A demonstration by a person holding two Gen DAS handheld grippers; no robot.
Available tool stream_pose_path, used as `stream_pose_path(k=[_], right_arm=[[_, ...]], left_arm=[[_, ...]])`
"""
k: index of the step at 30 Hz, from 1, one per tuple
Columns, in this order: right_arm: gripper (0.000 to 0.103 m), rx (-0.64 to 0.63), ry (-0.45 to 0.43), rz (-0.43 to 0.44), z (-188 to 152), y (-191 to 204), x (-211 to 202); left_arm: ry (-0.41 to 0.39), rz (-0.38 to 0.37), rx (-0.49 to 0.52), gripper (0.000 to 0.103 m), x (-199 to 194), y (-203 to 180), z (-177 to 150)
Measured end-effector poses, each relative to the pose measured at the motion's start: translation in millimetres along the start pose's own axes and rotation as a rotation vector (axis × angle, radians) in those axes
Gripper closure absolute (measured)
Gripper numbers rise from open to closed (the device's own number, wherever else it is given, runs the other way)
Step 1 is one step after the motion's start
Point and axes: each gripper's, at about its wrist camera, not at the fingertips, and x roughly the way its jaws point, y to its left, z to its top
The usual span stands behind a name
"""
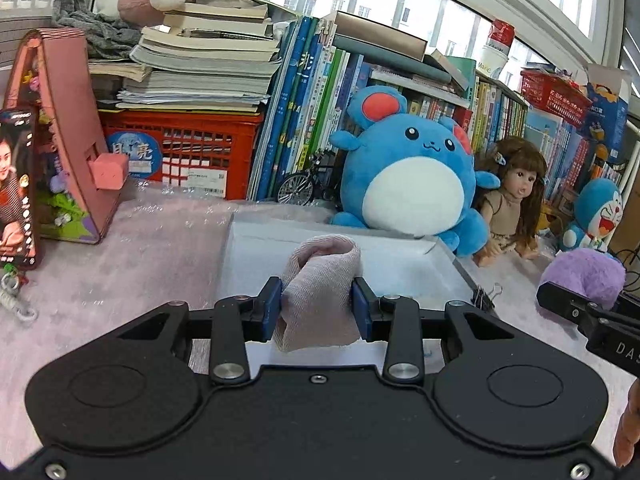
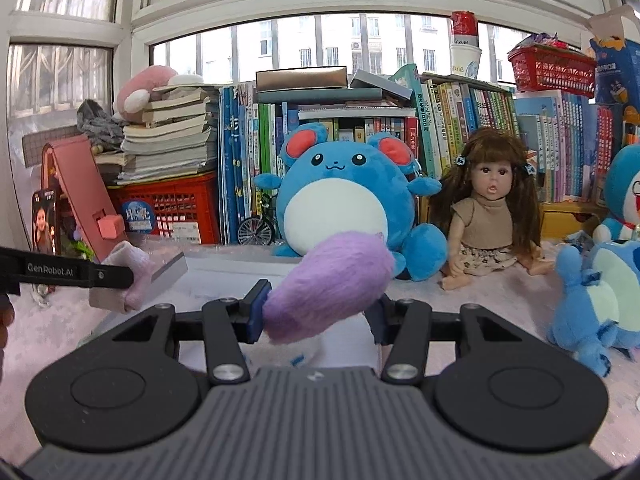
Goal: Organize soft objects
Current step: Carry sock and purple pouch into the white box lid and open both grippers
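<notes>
My left gripper is shut on a rolled pale pink cloth, held just over the near part of a shallow white box. From the right wrist view the same pink cloth shows at the left beside the left gripper's black arm. My right gripper is shut on a fluffy purple soft piece, which reaches up and forward over the white box. That purple piece also appears at the right edge of the left wrist view.
A big blue round plush and a doll sit behind the box against shelves of books. Blue plush toys lie at the right. A red crate with stacked books, a pink stand and a phone stand at the left.
</notes>
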Motion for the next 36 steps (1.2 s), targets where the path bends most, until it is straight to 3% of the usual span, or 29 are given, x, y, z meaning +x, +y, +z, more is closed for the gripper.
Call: stream_pose_path(k=[13,23,29,36], right_arm=[[0.049,0.119,0.095,0.061,36.4,-19.6,62.5],[0.049,0.173,0.183,0.073,28.8,-15.9,112.9],[0.049,0.249,0.247,0.095,28.8,-19.7,145.4],[0.049,0.245,0.29,0.092,19.8,-14.8,168.0]], left_arm=[[0.052,-0.017,-0.048,0.067,62.7,8.4,34.7],[0.087,0.074,-0.062,0.067,111.0,11.7,42.8],[0.12,0.078,-0.051,0.066,135.2,0.3,44.2],[0.131,0.09,-0.017,0.065,145.9,-4.0,38.2]])
